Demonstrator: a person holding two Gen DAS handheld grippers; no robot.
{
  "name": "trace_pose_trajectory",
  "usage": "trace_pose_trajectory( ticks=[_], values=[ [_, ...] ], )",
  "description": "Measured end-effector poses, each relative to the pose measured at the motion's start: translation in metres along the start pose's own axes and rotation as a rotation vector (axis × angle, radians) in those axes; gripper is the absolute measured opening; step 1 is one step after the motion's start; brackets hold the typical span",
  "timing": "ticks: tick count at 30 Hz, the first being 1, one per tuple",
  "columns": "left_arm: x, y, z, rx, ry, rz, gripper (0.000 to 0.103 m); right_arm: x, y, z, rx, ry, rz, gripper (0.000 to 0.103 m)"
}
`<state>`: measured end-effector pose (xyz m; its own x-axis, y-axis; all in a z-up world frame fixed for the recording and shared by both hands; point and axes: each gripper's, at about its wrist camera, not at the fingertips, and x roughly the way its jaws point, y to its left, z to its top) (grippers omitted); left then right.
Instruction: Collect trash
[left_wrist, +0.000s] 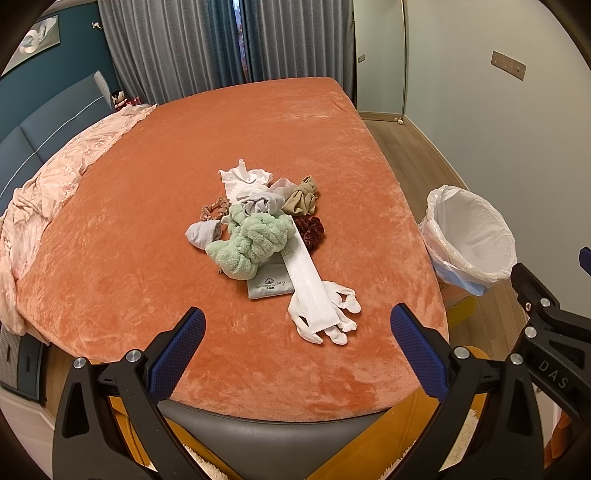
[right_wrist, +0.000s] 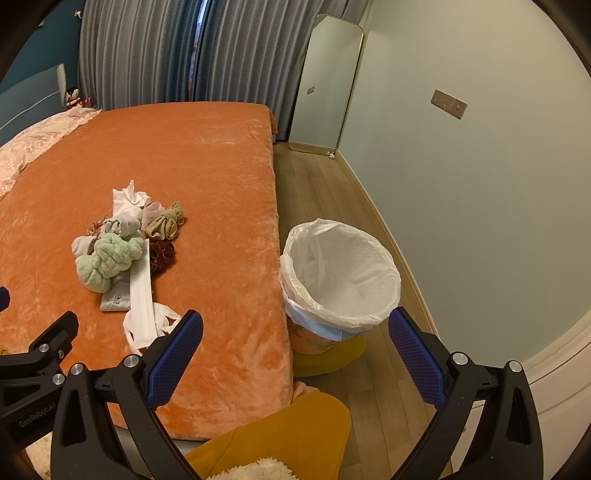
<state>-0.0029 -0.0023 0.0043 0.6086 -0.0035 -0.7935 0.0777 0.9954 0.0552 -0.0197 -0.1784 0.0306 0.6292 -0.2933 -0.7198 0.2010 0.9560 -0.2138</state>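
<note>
Two hand-held grippers hover over the foot of the bed (left_wrist: 147, 206), both with jaws spread wide and empty. From the left: a pink quilt (left_wrist: 55, 177), cut off at the frame edge; then the heap mid-bed, where a green fluffy band (left_wrist: 251, 240) half hides a grey pouch (left_wrist: 267, 284), its print hard to read. A long white wrapper (left_wrist: 308, 284) overlaps white crumpled paper (left_wrist: 343, 314). Right of the bed stands the lined bin (right_wrist: 343, 273), its base hidden.

Bed (left_wrist: 258, 129): plush orange velvet, soft sheen. Green scrunchie (left_wrist: 251, 240): fluffy terry cloth. Wrapper (left_wrist: 310, 284): matt white paper. Bin liner (right_wrist: 343, 273): thin glossy plastic. Floor (right_wrist: 321, 192): smooth wood. Tongs' pads (left_wrist: 177, 354): textured blue rubber.
</note>
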Motion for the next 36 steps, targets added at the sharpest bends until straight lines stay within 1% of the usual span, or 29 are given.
trace_pose_trajectory(
  ticks=[7,13,16,18,19,22,27,31,36],
  values=[
    [0.0,-0.002,0.006,-0.017,0.001,-0.003,0.096,-0.001,0.002,0.005,0.002,-0.003,-0.008,0.096],
    [0.011,0.008,0.006,-0.02,0.006,-0.019,0.096,-0.001,0.01,0.008,-0.007,-0.013,-0.009,0.096],
    [0.018,0.018,0.008,-0.002,-0.014,-0.026,0.096,0.003,0.017,0.011,-0.004,-0.018,0.002,0.096],
    [0.026,0.029,0.011,-0.011,-0.019,-0.021,0.096,0.007,0.023,0.012,-0.001,-0.019,0.022,0.096],
    [0.031,0.036,0.011,-0.022,-0.018,-0.021,0.096,0.012,0.027,0.013,0.004,-0.024,0.045,0.096],
    [0.051,0.064,0.014,-0.072,-0.005,-0.005,0.096,0.026,0.039,0.011,0.016,-0.02,0.09,0.096],
    [0.077,0.102,0.011,-0.112,0.02,0.032,0.096,0.054,0.069,0.003,-0.011,0.018,0.114,0.096],
    [0.097,0.118,0.004,-0.142,0.051,0.043,0.096,0.074,0.098,-0.005,-0.057,0.045,0.163,0.096],
    [0.121,0.125,-0.005,-0.151,0.105,0.054,0.096,0.099,0.126,-0.015,-0.075,0.098,0.211,0.096]
  ],
)
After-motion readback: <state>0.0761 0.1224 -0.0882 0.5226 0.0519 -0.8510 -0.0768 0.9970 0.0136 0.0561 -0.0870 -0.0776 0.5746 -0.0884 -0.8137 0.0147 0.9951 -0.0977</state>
